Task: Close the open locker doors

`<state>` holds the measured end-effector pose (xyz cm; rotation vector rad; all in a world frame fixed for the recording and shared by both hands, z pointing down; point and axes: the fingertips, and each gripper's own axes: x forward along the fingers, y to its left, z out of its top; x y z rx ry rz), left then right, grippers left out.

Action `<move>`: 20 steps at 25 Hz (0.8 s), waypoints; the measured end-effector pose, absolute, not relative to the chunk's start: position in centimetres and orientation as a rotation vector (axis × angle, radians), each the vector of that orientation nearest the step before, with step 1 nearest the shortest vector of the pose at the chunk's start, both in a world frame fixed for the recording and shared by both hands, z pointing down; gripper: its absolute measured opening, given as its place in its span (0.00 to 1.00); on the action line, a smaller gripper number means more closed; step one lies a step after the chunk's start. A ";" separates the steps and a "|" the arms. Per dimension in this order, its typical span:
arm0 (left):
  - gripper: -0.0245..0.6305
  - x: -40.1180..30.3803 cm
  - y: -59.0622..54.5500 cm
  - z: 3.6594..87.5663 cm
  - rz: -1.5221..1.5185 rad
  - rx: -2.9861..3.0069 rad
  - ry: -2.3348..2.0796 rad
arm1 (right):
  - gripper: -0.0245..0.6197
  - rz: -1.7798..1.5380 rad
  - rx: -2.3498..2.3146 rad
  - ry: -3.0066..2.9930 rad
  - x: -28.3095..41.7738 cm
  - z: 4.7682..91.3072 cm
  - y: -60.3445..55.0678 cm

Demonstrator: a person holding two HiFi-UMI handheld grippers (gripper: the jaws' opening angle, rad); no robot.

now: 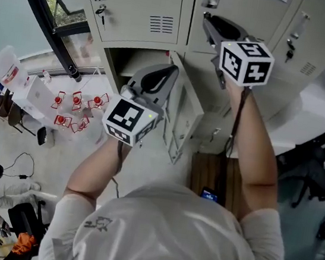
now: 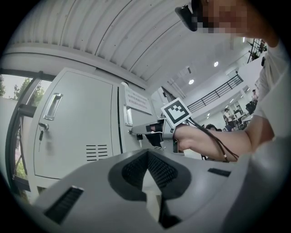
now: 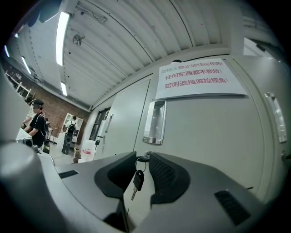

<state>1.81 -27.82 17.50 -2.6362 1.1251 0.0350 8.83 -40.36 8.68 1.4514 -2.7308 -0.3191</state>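
Grey lockers (image 1: 138, 3) fill the top of the head view. One lower door (image 1: 184, 108) stands swung out, with its compartment (image 1: 133, 62) open behind it. My left gripper (image 1: 172, 69) hovers in front of that compartment, beside the door's edge, touching nothing; its jaws (image 2: 148, 154) meet at the tips with nothing between them. My right gripper (image 1: 207, 15) is raised against the upper middle locker door (image 3: 204, 132). Its jaws (image 3: 142, 157) are closed on the key (image 3: 142, 158) in the lock, below the recessed handle (image 3: 154, 123). A second key (image 3: 137, 179) dangles from it.
A paper sign with red print (image 3: 198, 78) is stuck on the upper door. On the floor at left lie several red-and-white items (image 1: 75, 108), and a black metal frame (image 1: 47, 8) slants past them. A wooden stool (image 1: 201, 174) with a phone (image 1: 208, 194) stands by my legs. Desks and people are to the right.
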 end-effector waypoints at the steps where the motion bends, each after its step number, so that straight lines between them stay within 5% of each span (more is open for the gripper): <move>1: 0.03 1.8 -28.0 17.6 0.033 -2.640 1.122 | 0.17 -0.318 1.458 -2.729 8.8 8.7 -40.6; 20: 0.03 1.1 -30.6 17.6 0.069 -2.644 1.122 | 0.18 -0.298 1.492 -2.724 8.4 8.6 -43.4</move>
